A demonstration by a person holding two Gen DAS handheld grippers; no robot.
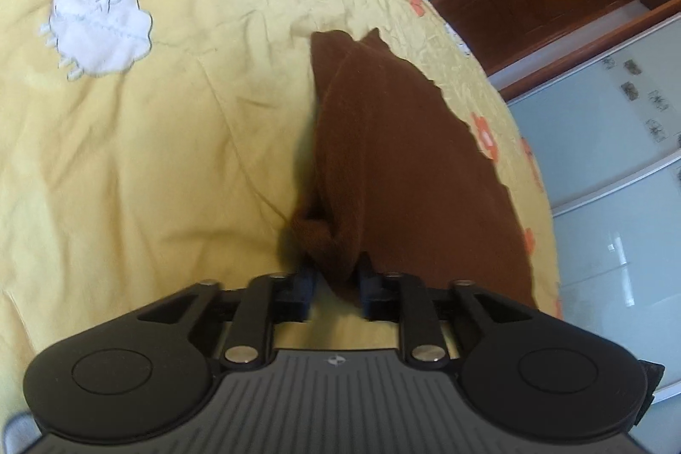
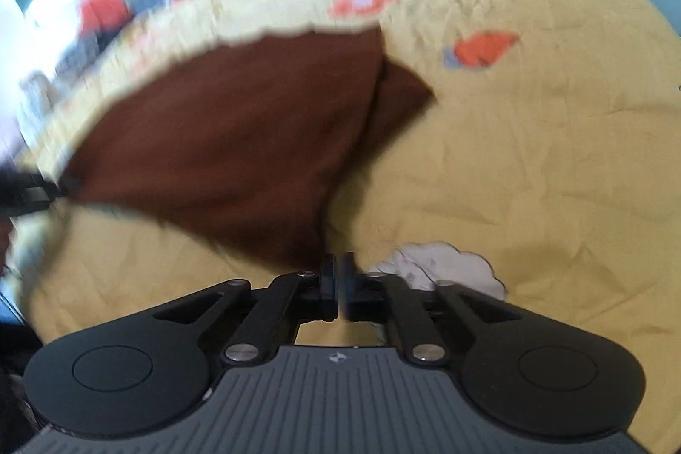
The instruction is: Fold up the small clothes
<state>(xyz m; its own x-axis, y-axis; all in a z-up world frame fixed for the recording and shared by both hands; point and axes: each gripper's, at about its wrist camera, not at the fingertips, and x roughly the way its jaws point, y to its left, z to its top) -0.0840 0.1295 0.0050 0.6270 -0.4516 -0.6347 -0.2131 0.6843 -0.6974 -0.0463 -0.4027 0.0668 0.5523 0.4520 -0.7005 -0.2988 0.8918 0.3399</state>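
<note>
Currently both grippers have hold of the brown garment (image 1: 396, 164), which lies on a yellow bedspread (image 1: 149, 156) near the bed's edge. Left gripper (image 1: 336, 284): fingers partly closed, a bunched fold of the brown cloth pinched between them; the garment spreads toward 12 o'clock and 2 o'clock from the grip. Right gripper (image 2: 338, 284): fingers nearly together, only a thin slit showing, with a lower corner of the garment (image 2: 238, 139) meeting their tips. That view is blurred, so how much cloth sits between them I cannot tell. The other gripper's black fingers show at 9 o'clock in the right view, at the opposite corner. A white sheep patch (image 2: 442, 266) lies just beside the right fingers at 2 o'clock.

Risks, as judged:
- Right grip looks shallow, at the very edge; a lift or pull could slip the corner out.
- Left pinch holds a wad, likely several layers; the fold may come out crooked.
- Either gripper may have snagged bedspread beneath.
</note>
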